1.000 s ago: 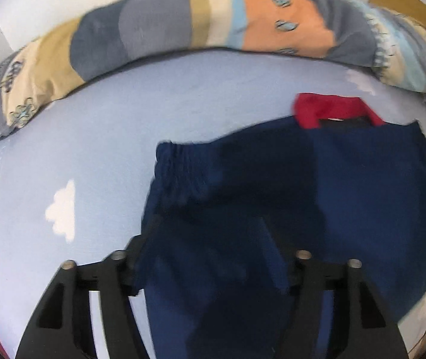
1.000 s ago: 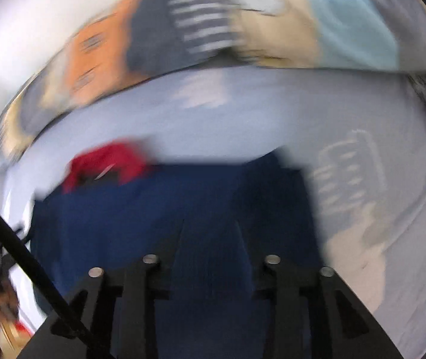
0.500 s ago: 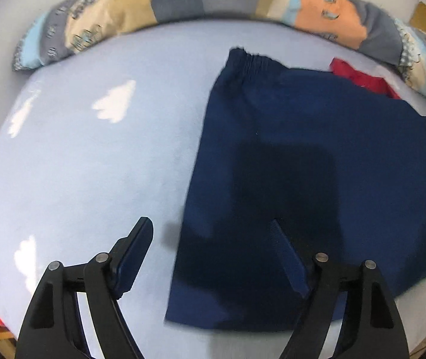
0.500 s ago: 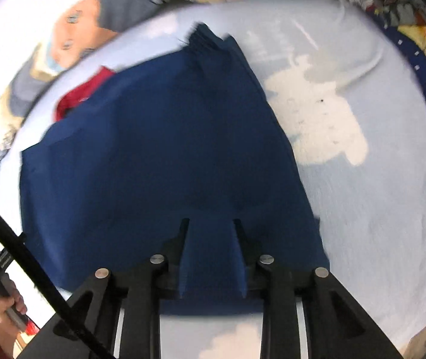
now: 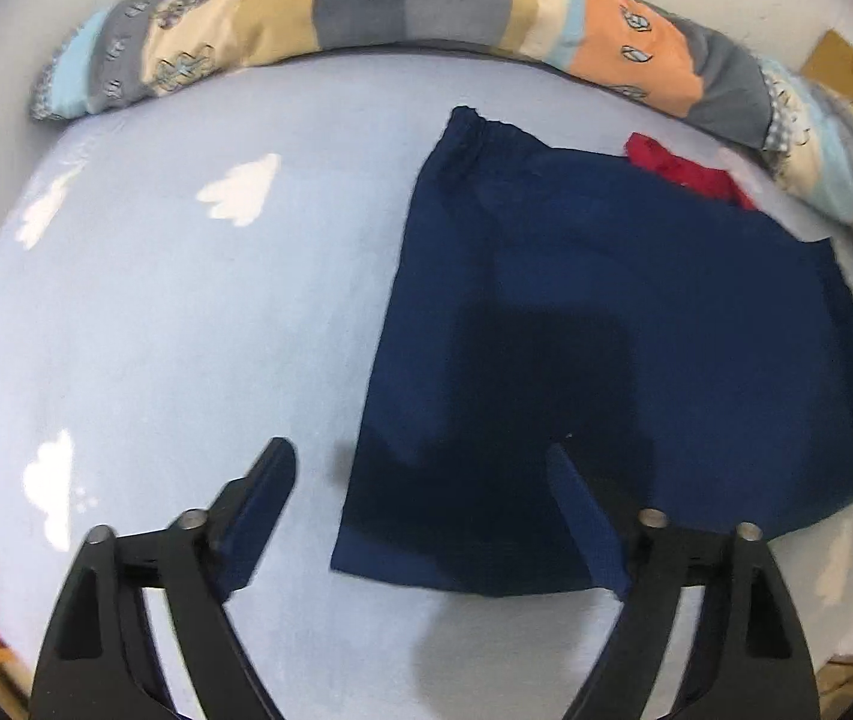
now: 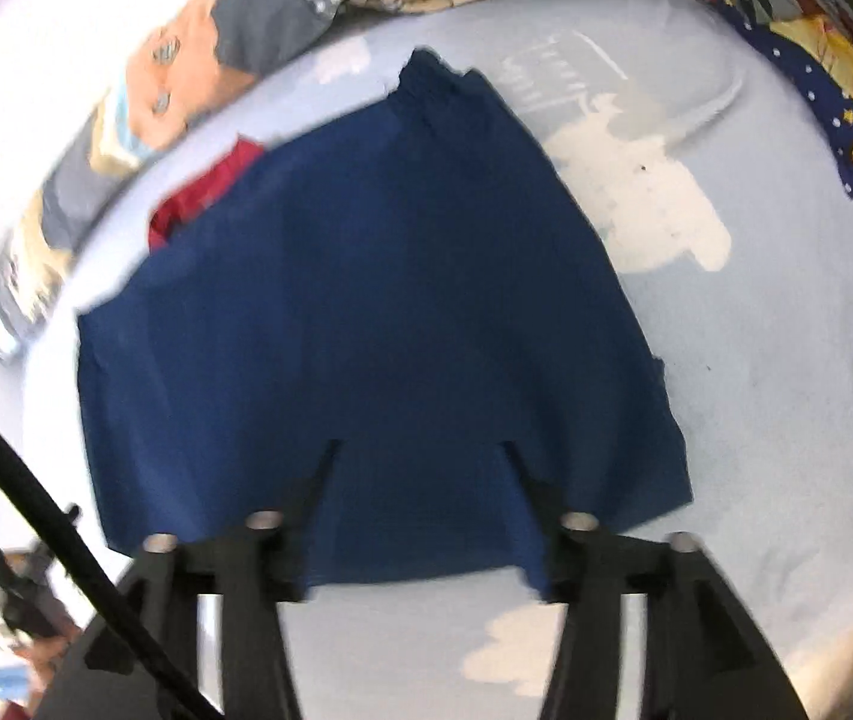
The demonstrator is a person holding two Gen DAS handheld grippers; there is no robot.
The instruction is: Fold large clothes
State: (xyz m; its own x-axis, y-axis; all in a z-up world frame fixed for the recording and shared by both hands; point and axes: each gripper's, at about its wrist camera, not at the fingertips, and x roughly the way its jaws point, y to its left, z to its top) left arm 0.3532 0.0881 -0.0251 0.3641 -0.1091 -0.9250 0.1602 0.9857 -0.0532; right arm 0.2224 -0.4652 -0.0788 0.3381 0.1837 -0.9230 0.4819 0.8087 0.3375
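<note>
The navy garment [image 5: 618, 324] lies folded flat on the pale blue bed sheet [image 5: 174, 312], a patchwork bolster [image 5: 414, 6] along the far side. The left claw [image 5: 420, 468] is opening over its near left corner, gripping nothing. The right claw [image 6: 420, 456] is opening above the near hem, fabric beneath but unpinched.

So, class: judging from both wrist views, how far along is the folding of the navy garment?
Done: navy garment lies flat, doubled over on the blue sheet.
In hand: nothing; left gripper and right gripper are opening above it.
Left: probably another fold; red cloth beneath untouched.
</note>
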